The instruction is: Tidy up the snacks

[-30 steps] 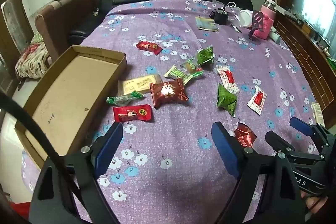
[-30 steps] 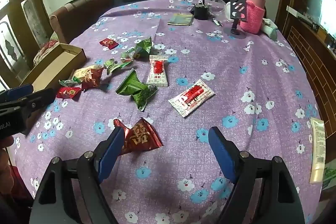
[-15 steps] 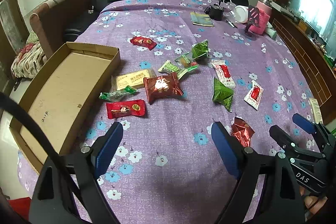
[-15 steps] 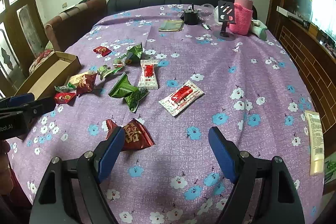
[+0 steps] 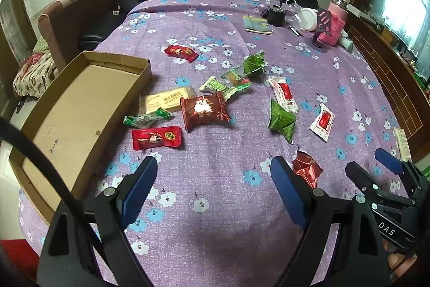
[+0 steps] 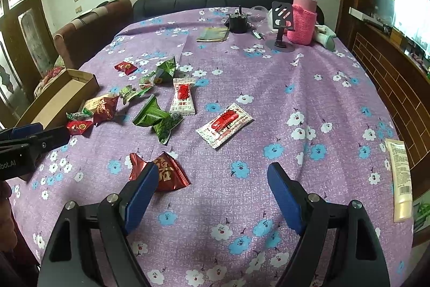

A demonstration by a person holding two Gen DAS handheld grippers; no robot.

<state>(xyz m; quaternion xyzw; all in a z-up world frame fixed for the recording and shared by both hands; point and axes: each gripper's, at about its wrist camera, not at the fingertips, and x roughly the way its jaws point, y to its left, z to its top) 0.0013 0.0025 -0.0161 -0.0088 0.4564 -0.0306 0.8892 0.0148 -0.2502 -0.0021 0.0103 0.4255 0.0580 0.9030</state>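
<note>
While nothing has yet been lifted, the left gripper (image 5: 213,179) hangs over the bare near part of the purple flowered surface (image 5: 215,219) with its blue fingers (image 5: 141,180) spread wide and nothing between them, probably poised to choose a first snack. In this left view the cardboard box (image 5: 80,109) serves as the landmark: it sits at the surface's left edge, open-topped and empty, which suggests it is meant to receive the snacks. Just beside its right wall lie a pale yellow bar (image 5: 168,99), a green twisted candy (image 5: 146,119) and a flat red packet (image 5: 156,137); a large dark red pouch (image 5: 203,109) is a little further right, and green pyramid packs and white-and-red sachets are scattered well apart from the box. In the right view the box (image 6: 61,96) shows at far left, again with nothing visible inside. The right gripper (image 6: 211,189) is equally wide open and holds nothing; a crumpled red foil packet (image 6: 168,174), far from the box, lies just beside its left finger, partly hidden by it, so that looks like the likeliest first pick. A white-and-red sachet (image 6: 224,124) rests beyond it.
</note>
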